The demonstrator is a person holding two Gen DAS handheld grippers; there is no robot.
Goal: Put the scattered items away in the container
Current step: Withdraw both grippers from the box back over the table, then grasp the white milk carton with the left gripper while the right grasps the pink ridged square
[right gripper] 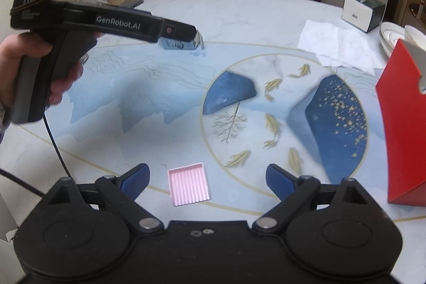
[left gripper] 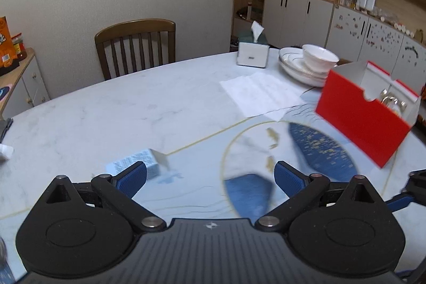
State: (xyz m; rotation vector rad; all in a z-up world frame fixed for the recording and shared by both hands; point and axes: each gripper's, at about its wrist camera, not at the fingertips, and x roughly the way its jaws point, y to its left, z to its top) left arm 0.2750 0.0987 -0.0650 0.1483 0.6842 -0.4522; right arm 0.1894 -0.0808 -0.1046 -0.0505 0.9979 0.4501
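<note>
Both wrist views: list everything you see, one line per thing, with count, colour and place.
Table: one, white marble with blue and gold fish artwork, underneath everything.
Red box: one, red outside and white inside, open, table's right side.
Pink tray: one, pink, ribbed, before the right gripper.
Small carton: one, white with print, near the left gripper.
Tissue box: one, white and green, far edge.
Plates with bowl: stacked, white, behind the red box.
Paper sheet: one, white, flat.
Chair: one, brown, behind the table.
Left gripper: open.
Right gripper: open.
</note>
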